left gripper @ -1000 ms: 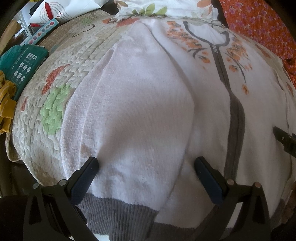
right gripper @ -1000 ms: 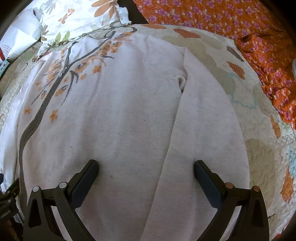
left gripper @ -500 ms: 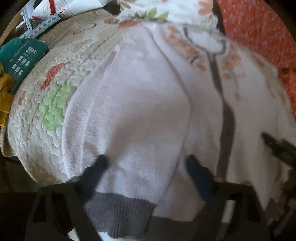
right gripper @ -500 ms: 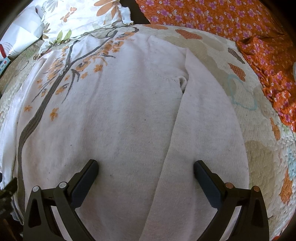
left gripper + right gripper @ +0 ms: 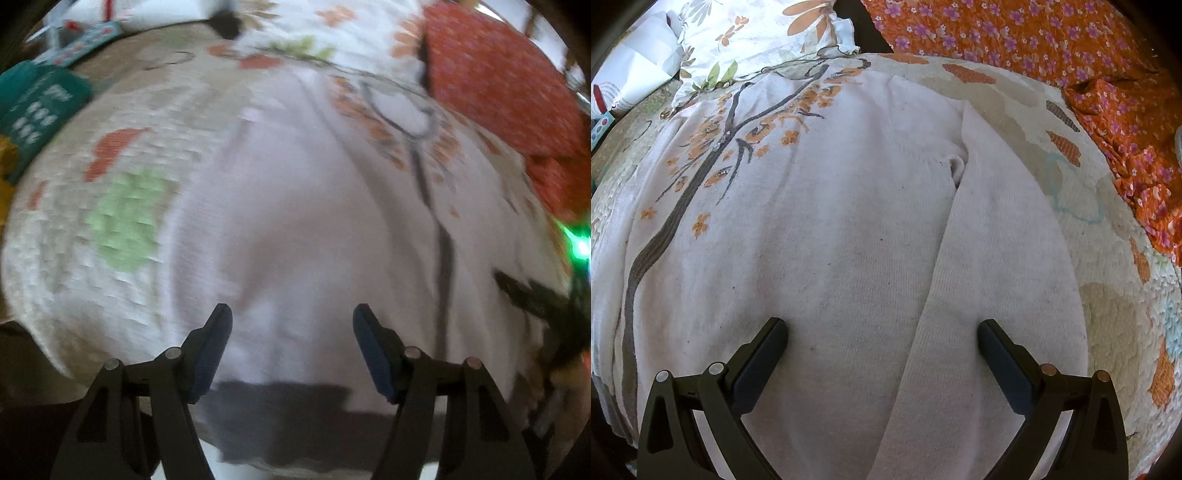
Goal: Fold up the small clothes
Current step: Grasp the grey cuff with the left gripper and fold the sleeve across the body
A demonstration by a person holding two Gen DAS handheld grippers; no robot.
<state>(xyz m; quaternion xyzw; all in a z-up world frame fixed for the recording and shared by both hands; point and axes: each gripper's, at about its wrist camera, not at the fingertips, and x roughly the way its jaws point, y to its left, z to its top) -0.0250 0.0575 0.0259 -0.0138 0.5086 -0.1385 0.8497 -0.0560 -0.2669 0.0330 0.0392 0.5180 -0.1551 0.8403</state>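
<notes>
Left gripper point(image 5: 291, 343) jaws narrowing over sweater point(image 5: 295, 229) sleeve, nothing pinched | right gripper point(image 5: 882, 350) spread, idle | step: sleeve fold | next: pinch cuff at lower centre.

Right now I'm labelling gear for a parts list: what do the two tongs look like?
Both match. The left tongs and right tongs have black angular plastic arms with triangular cut-outs, round metal pins at the joints and dark navy pads on the fingers. No cables or markings show.
</notes>
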